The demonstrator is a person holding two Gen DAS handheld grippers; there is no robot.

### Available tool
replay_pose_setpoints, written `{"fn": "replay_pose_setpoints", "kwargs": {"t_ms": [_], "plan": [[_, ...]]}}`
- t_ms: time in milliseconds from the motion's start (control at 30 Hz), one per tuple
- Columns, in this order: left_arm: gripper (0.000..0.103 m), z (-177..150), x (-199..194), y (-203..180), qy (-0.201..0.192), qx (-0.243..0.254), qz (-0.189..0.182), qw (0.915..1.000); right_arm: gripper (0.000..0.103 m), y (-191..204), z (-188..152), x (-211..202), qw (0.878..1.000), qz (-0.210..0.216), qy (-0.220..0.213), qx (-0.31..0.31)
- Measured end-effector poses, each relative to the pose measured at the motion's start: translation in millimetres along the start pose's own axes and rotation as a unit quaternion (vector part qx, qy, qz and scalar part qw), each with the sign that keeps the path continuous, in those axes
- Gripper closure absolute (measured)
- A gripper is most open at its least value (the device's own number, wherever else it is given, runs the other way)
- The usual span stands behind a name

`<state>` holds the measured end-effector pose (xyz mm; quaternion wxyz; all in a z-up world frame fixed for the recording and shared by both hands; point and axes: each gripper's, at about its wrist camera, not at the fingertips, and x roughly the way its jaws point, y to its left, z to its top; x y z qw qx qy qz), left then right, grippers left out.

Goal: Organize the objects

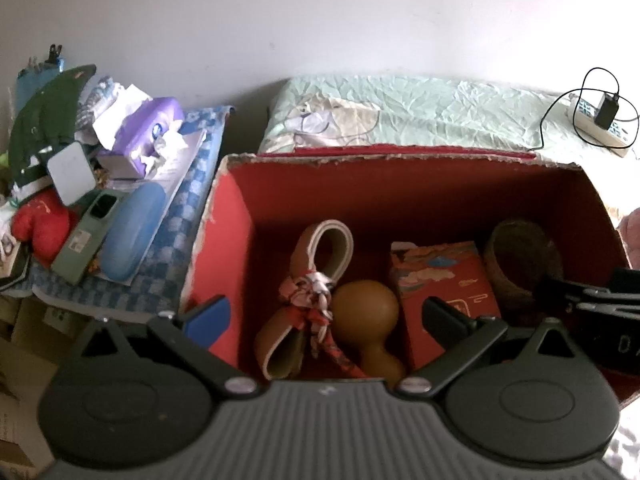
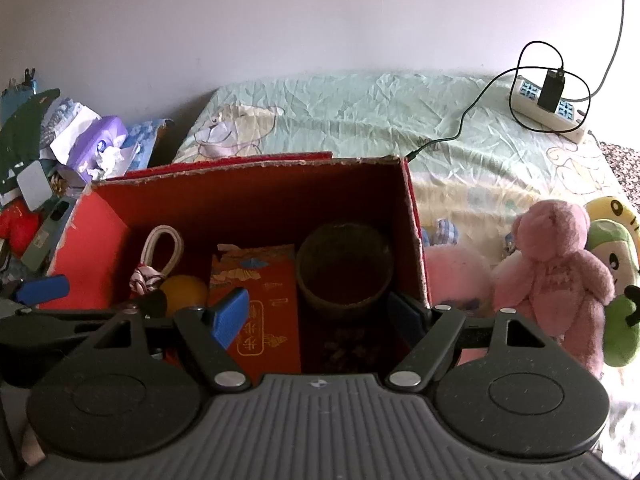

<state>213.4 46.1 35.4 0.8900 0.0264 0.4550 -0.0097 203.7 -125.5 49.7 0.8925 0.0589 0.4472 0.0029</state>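
An open red cardboard box (image 1: 224, 240) (image 2: 412, 216) stands on the bed. Inside lie a tan belt tied with patterned cloth (image 1: 320, 256) (image 2: 160, 252), an orange-brown gourd-shaped object (image 1: 366, 316) (image 2: 186, 292), a red printed packet (image 1: 444, 280) (image 2: 264, 304) and a round woven basket (image 1: 520, 260) (image 2: 344, 268). My left gripper (image 1: 332, 316) is open and empty above the box's left half. My right gripper (image 2: 320, 312) is open and empty above the packet and basket. It also shows at the right edge of the left wrist view (image 1: 600, 296).
Left of the box is a cluttered pile: purple tissue pack (image 1: 144, 136), blue glasses case (image 1: 132, 232), green phone (image 1: 88, 236), red plush (image 1: 40, 224). Right of the box lie a pink teddy bear (image 2: 556, 268) and green-yellow plush toys (image 2: 616, 264). A power strip with charger (image 2: 552, 104) is behind.
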Motion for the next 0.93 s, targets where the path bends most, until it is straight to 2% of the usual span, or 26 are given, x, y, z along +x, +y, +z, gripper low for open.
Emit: {"fn": "replay_pose_setpoints", "kwargs": {"t_ms": [667, 833, 933], "plan": [[0.003, -1, 11, -1, 0.015, 0.000, -0.001, 0.9999, 0.025, -3, -4, 9, 1.000, 0.012, 0.011, 0.000], [0.014, -3, 11, 0, 0.017, -0.001, -0.014, 0.9998, 0.025, -4, -6, 7, 1.000, 0.015, 0.010, 0.004], [0.015, -5, 8, -2, 0.007, 0.004, -0.006, 0.9999, 0.026, -5, -6, 6, 1.000, 0.016, 0.008, 0.006]]}}
